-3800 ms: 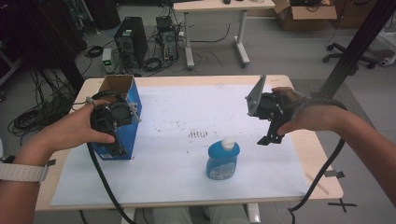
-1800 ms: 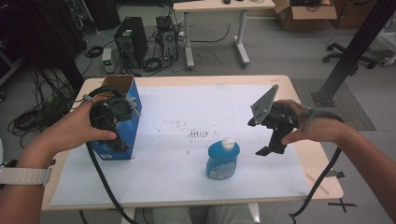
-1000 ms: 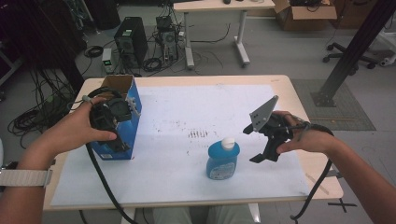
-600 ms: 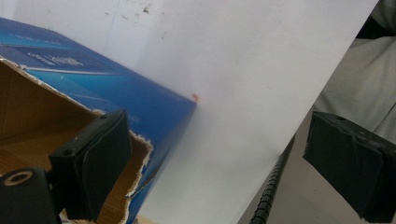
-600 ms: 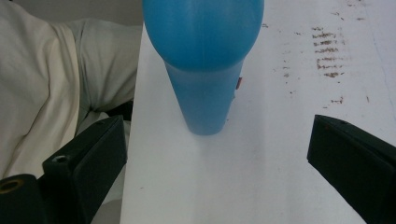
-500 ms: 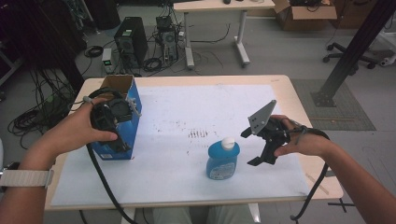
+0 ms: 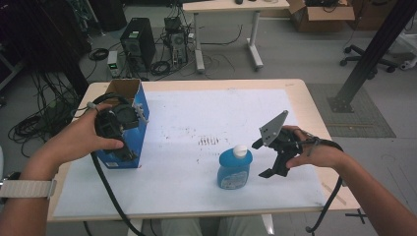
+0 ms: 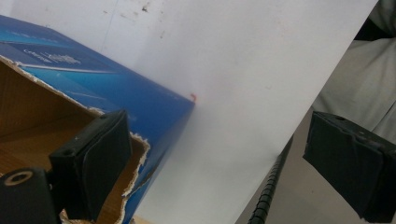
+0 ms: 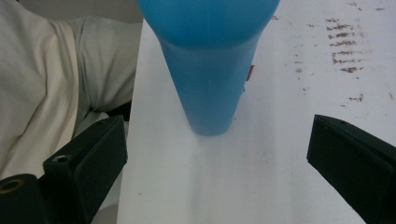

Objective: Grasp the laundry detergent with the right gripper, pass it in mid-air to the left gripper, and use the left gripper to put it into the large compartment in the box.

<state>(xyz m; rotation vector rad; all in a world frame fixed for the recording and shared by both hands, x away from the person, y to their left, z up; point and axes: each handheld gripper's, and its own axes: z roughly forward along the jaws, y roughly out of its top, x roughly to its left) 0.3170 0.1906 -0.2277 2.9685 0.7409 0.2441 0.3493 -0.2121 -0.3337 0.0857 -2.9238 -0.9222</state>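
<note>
The right gripper (image 7: 263,158) sits just beside the blue bottle (image 7: 234,167) on the white surface (image 7: 196,113) — jaws spread wide, holding nothing. The left gripper (image 7: 129,140) is wide open too, 1 jaw inside the open blue box (image 7: 129,105) — the other outside it.

light: even, bright | shadows: faint — soft | close-ups: slightly blurred (tongs especially)

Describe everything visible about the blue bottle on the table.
The translucent blue plastic bottle stands upright on the white paper sheet, near the table's front edge. It has a round white cap, a wide flattish body and a pale label low down. The right tool is open beside it, with nothing touching the bottle.
</note>
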